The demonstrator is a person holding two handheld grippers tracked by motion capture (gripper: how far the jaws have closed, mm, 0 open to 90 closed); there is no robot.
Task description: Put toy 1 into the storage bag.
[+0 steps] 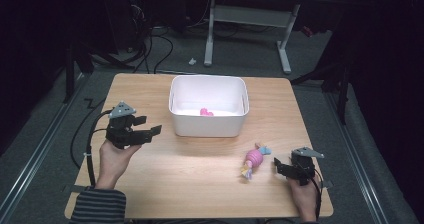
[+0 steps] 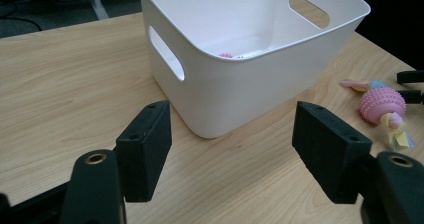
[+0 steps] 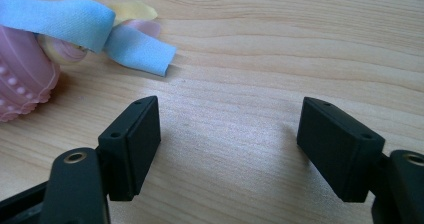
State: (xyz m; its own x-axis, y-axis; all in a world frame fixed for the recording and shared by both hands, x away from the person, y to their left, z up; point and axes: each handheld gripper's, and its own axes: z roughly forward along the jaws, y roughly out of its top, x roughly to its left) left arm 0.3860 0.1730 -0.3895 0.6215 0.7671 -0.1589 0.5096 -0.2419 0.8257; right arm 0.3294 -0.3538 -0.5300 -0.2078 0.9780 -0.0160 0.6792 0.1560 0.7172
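Left gripper (image 1: pixel 150 125) and right gripper (image 1: pixel 276 165), jaws spread and empty, flank a pink knobbed toy (image 1: pixel 253 159) near a white bin (image 1: pixel 208 127) on the wooden table (image 1: pixel 190 179)

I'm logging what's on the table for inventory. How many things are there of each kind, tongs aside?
White plastic bin: 1
Pink knobbly ball toy with ribbons: 1
Small pink item inside the bin: 1
Total: 3

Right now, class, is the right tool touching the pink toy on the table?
Apart. In the right gripper view, bare wood lies between the right tool, its jaws open, and the pink toy; the high view shows the same gap.
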